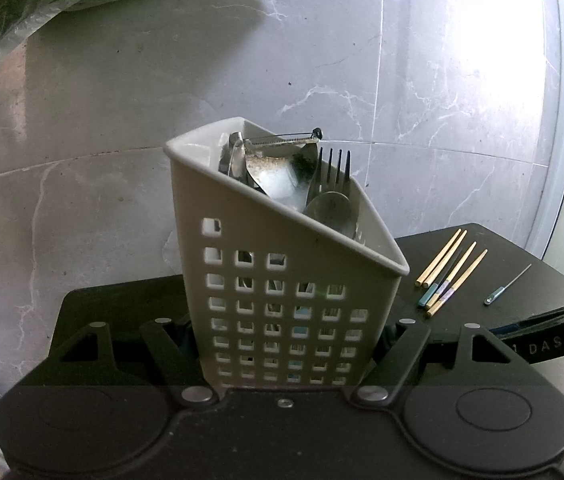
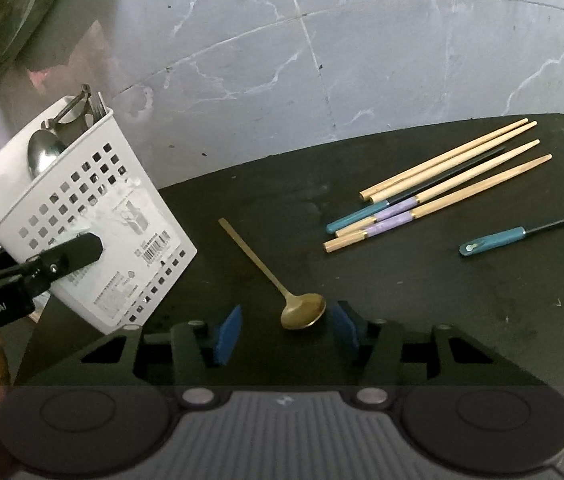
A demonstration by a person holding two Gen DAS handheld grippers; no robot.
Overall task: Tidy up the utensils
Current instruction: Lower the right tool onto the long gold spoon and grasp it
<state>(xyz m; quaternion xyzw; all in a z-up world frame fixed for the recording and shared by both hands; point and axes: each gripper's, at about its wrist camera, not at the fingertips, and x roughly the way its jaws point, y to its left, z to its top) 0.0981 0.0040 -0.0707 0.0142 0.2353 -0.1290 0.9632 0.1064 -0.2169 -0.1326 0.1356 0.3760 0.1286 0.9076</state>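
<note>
Bare black mat [image 2: 266, 184] lies open between the tilted caddy [image 2: 82, 216] and the chopsticks [image 2: 433, 184].

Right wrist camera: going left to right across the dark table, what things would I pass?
White perforated utensil basket clamped by the left gripper → gold spoon between the right gripper pads → bundle of chopsticks → lone teal-handled stick.

Utensil caddy [image 2: 82, 216] stands tilted at the left of the table [image 2: 361, 300], with a fork [image 1: 335, 168] and spoons [image 1: 329, 208] in it. Loose spoon [image 2: 282, 280] lies at centre; chopsticks [image 2: 437, 188] lie to its right, beyond it.
</note>
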